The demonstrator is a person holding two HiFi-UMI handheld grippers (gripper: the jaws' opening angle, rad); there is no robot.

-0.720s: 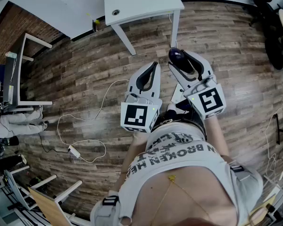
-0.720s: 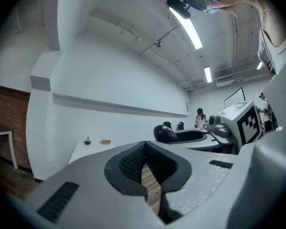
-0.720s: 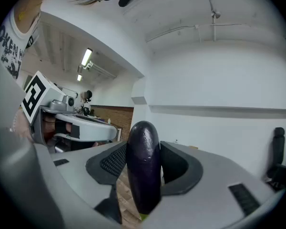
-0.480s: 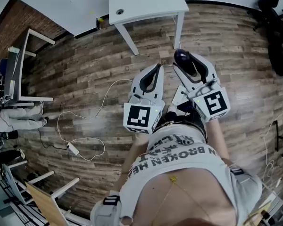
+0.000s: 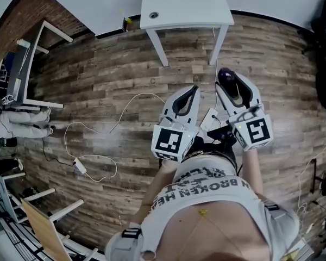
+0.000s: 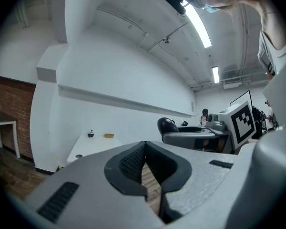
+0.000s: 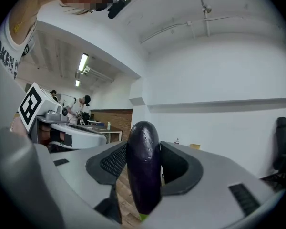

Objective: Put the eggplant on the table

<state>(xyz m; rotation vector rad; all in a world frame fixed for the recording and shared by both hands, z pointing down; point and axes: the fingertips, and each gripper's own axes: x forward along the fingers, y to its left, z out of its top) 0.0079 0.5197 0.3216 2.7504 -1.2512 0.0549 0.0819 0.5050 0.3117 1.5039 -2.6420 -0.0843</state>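
R gripper (image 7: pixel 143 143) jaws pinched on eggplant (image 7: pixel 144 180); L gripper (image 6: pixel 144 147) jaws together; white table (image 5: pixel 185 7) ahead, well apart

white t-shirt (image 5: pixel 217 213) with dark block lettering; pale grey plastic left gripper (image 5: pixel 193 90) and right gripper (image 5: pixel 229 76) — dark ribbed pads (image 6: pixel 132 162), black-and-white marker cubes (image 5: pixel 171 142).

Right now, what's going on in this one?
A person stands on a wood floor with a gripper in each hand, both pointing level. The right gripper is clamped on a dark purple eggplant, which stands upright between its jaws. The left gripper is shut and holds nothing. A white table stands ahead of the person, and the eggplant is not yet on it.
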